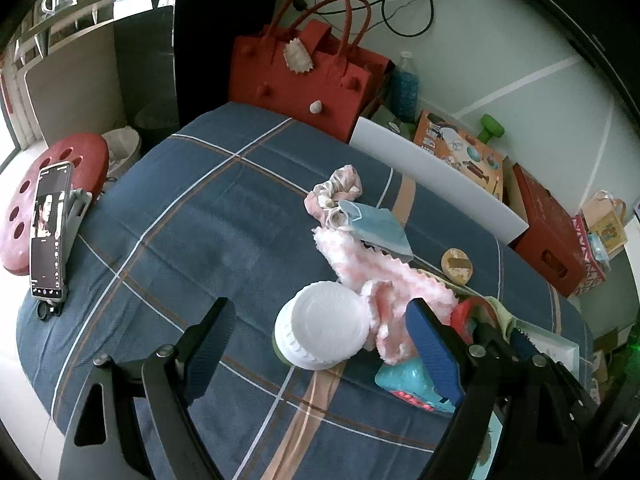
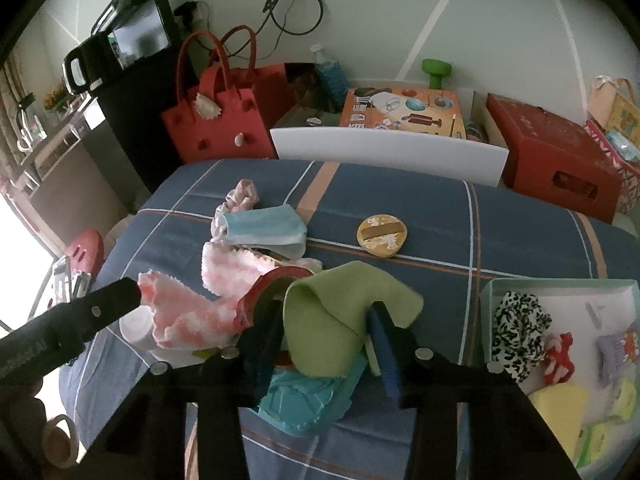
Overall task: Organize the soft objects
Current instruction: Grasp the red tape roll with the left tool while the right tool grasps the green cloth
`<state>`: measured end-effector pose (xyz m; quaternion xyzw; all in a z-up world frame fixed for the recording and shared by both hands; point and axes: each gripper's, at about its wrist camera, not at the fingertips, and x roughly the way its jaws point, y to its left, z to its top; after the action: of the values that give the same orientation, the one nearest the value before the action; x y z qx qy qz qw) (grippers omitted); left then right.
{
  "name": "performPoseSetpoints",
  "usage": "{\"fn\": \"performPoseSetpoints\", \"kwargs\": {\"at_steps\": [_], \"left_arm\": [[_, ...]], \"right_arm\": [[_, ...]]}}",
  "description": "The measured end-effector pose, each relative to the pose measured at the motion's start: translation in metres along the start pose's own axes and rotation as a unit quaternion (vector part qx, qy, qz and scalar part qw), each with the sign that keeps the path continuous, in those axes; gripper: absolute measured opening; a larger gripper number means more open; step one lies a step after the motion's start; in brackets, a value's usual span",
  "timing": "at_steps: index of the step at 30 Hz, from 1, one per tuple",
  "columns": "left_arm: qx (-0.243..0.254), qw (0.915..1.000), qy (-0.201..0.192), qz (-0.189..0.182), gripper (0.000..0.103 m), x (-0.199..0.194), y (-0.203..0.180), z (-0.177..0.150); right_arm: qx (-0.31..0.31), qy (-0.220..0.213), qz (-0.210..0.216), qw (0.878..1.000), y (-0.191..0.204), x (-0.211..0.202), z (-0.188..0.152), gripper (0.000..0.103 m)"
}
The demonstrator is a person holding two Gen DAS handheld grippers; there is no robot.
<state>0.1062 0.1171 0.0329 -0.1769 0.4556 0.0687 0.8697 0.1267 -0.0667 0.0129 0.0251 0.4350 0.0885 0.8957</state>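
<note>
My right gripper (image 2: pixel 324 320) is shut on a bunched green cloth (image 2: pixel 340 312), just above a teal plastic toy (image 2: pixel 304 404) and a red ring (image 2: pixel 264 288). To its left lies a pink fluffy cloth (image 2: pixel 192 312). Behind that are a blue face mask (image 2: pixel 264 224) and a pink scrunchie (image 2: pixel 240 196). A mint box (image 2: pixel 560 282) at the right holds a leopard scrunchie (image 2: pixel 516 328) and other soft items. My left gripper (image 1: pixel 320 308) hangs open above a white jar (image 1: pixel 324 328), beside the pink fluffy cloth (image 1: pixel 384 276), with nothing between its fingers.
A round wooden disc (image 2: pixel 382 236) lies on the blue checked bed cover (image 1: pixel 200 208). A phone on a stand (image 1: pixel 50 232) sits at the left edge by a red stool (image 1: pixel 80 152). A red bag (image 1: pixel 304 76), a white board (image 2: pixel 388 152) and boxes line the far side.
</note>
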Motion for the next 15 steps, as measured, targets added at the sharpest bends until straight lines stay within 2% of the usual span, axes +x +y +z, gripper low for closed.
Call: {"fn": "performPoseSetpoints", "kwargs": {"at_steps": [6,14,15], "left_arm": [[0.002,1.0,0.004,0.001,0.087,0.002,-0.001,-0.002],[0.005,1.0,0.006,0.002,0.087,0.002,-0.002,-0.003],[0.005,1.0,0.006,0.002,0.087,0.002,-0.002,-0.003]], "right_arm": [[0.011,-0.006,0.016,1.0,-0.005,-0.004,0.0,0.032],[0.043,-0.009,0.056,0.997,-0.018,-0.007,0.001,0.025],[0.05,-0.008,0.061,0.997,-0.021,-0.007,0.001,0.021]]}}
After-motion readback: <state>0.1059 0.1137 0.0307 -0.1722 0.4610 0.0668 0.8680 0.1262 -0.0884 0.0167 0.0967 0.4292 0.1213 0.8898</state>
